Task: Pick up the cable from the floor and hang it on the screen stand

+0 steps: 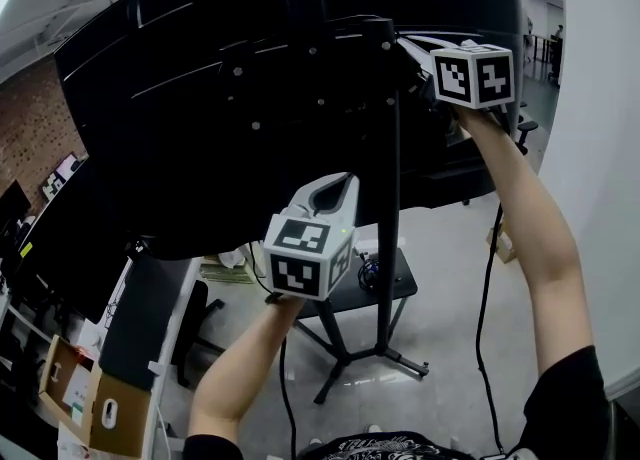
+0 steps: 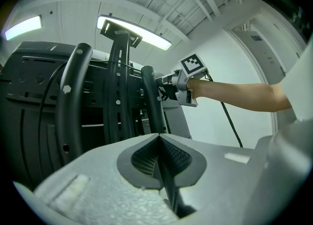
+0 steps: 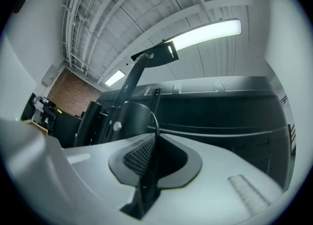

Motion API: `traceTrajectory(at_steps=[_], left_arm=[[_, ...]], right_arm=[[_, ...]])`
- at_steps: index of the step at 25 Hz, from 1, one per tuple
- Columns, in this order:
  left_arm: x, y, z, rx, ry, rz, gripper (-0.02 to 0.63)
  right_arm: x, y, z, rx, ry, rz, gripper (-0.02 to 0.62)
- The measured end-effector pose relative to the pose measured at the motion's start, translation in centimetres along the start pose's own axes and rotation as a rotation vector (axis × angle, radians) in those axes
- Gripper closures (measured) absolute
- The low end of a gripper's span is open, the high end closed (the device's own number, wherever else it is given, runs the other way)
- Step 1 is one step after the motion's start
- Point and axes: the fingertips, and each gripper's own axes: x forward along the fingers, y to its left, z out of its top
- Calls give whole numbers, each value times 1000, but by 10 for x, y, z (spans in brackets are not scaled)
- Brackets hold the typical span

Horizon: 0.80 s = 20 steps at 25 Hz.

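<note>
The screen stand's black pole point(image 1: 386, 198) rises behind the big dark screen point(image 1: 200, 98). My right gripper point(image 1: 405, 46) is up at the pole's top bracket, shut on a thin black cable point(image 3: 156, 120) that curls up out of its jaws towards the stand's arms point(image 3: 128, 116). From the left gripper view the right gripper point(image 2: 166, 91) touches the curved stand bar point(image 2: 151, 101). My left gripper point(image 1: 338, 183) is lower, beside the pole, with its jaws point(image 2: 157, 138) shut and nothing seen between them. A thicker black lead point(image 1: 489, 278) hangs down by my right arm.
The stand's tripod legs point(image 1: 400, 360) spread over the pale floor beside a small black table point(image 1: 400, 283). At lower left stand a desk with cardboard boxes point(image 1: 95, 408) and a chair point(image 1: 192, 328). A white wall point(image 1: 600, 148) closes the right side.
</note>
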Motion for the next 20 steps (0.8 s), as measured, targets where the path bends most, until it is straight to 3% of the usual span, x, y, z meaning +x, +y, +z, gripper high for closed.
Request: traceTrajectory(at_steps=[4,10,15,20], left_arm=[[1,3,-18,-26,32,28,606],[-3,11,-43,-70,72,53,606],[-19,19,-50,-90,75,53,606],[-38,20,-61,-107,90,46,606]], right_arm=[[-6,0,-28,-39,-9,-13,559],[-36,8,-21,45,-154,-26,547],[-52,23,-36,53,-113,-82,544],[-78,68,-73,38,-51,-104,564]])
